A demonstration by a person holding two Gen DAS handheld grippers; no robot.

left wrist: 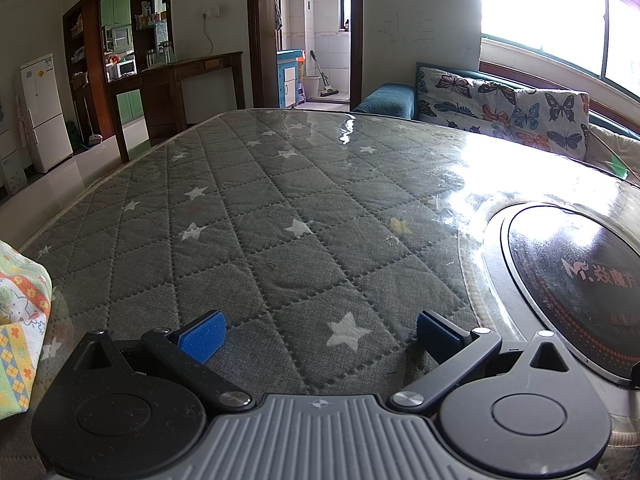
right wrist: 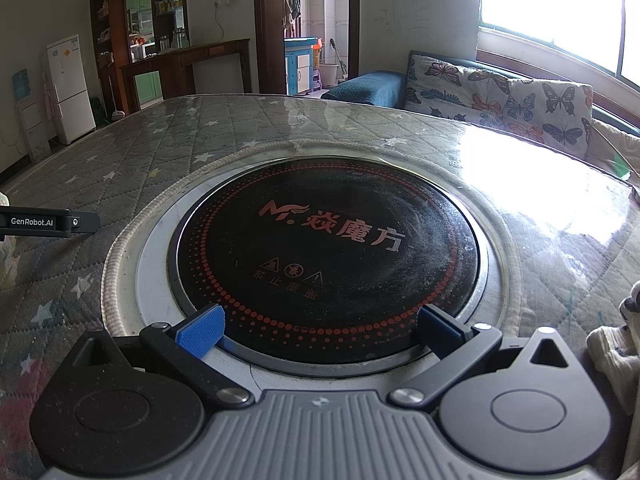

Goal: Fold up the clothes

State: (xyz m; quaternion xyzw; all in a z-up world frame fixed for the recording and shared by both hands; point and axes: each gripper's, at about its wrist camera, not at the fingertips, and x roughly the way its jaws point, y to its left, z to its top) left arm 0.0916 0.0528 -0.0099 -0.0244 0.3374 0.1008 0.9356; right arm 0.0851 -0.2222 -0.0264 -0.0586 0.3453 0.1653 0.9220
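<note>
Clothes: patterned cloth (left wrist: 22,320) at nine o'clock of my left gripper (left wrist: 318,330); pale fabric (right wrist: 614,344) at three o'clock of my right gripper (right wrist: 320,328). Both wide open, empty; folding unstarted, grasping next.

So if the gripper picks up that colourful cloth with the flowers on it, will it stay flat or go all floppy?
Probably floppy: the colourful cloth already lies in soft, rumpled folds at the table's edge, so it would likely droop from the left gripper. It looks thin, so probably light. The shiny clear cover over the table might let it slide easily when pushed.
</note>
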